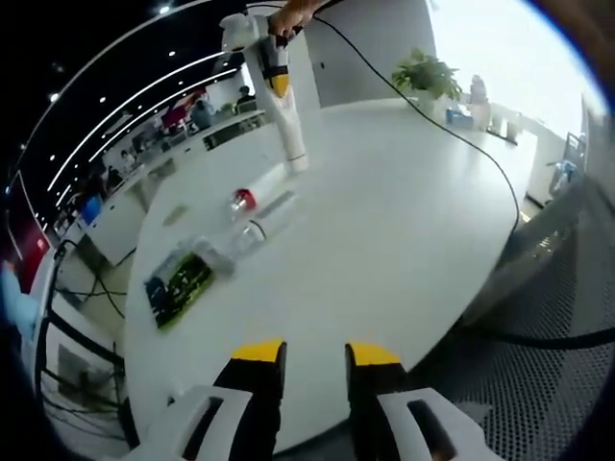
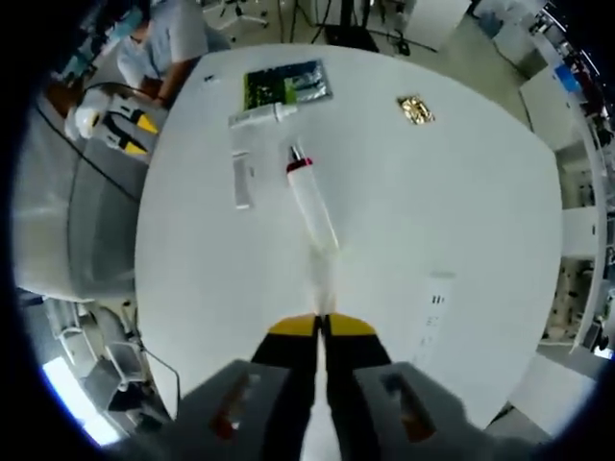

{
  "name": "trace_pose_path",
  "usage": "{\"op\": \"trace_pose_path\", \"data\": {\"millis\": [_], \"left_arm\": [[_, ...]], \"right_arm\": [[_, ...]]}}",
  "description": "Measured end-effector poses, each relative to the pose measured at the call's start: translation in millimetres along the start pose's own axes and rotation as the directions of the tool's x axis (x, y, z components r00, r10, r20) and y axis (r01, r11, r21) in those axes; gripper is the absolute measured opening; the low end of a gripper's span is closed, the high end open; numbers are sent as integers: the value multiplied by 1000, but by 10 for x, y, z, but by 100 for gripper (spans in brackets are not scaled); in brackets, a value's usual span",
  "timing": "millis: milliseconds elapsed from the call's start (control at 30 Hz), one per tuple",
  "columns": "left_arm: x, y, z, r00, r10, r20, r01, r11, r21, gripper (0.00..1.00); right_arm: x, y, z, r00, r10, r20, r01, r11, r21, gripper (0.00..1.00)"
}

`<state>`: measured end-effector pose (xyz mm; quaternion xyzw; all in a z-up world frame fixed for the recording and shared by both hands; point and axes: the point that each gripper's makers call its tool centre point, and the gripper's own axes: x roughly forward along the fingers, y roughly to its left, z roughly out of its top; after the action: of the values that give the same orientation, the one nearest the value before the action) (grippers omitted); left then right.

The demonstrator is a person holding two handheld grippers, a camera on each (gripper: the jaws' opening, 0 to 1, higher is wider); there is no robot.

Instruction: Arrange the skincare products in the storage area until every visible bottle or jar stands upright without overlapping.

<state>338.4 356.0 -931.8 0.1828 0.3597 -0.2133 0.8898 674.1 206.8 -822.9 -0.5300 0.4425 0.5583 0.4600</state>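
Observation:
My right gripper (image 2: 321, 325) is shut on a white tube (image 2: 320, 279), blurred just past its tips. The left gripper view shows that right gripper (image 1: 276, 84) at the far side, holding the white tube (image 1: 291, 130) nearly upright with its lower end at the tabletop. A red-capped tube (image 2: 309, 197) lies flat beyond it, red cap (image 1: 243, 200) pointing away. A small white tube (image 2: 240, 180), a capped tube (image 2: 262, 116) and a green packet (image 2: 286, 84) lie flat further off. My left gripper (image 1: 315, 357) is open at the table's near edge, holding nothing.
A round white table (image 2: 461, 211) carries a gold object (image 2: 415, 109) and a flat white item (image 2: 434, 307). A black cable (image 1: 432, 120) crosses the table. A potted plant (image 1: 426, 72) stands at the far edge, a mesh chair (image 1: 557, 288) to the right. A person (image 2: 168, 38) sits nearby.

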Motion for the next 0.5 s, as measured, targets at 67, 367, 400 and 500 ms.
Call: {"op": "trace_pose_path", "data": {"millis": [67, 367, 400, 500], "left_arm": [[1, -3, -5, 1000, -1, -3, 1, 1000, 1, 26], [2, -5, -10, 1000, -2, -6, 2, 1000, 7, 26], [2, -5, -10, 1000, -1, -6, 1, 1000, 7, 26], [3, -6, -13, 1000, -2, -8, 2, 1000, 8, 26]], "right_arm": [[3, 5, 6, 1000, 7, -5, -6, 1000, 10, 1], [19, 37, 46, 999, 47, -6, -47, 997, 65, 4], [20, 30, 50, 999, 42, -6, -42, 997, 63, 4], [19, 17, 42, 999, 35, -14, -35, 998, 49, 4]]}}
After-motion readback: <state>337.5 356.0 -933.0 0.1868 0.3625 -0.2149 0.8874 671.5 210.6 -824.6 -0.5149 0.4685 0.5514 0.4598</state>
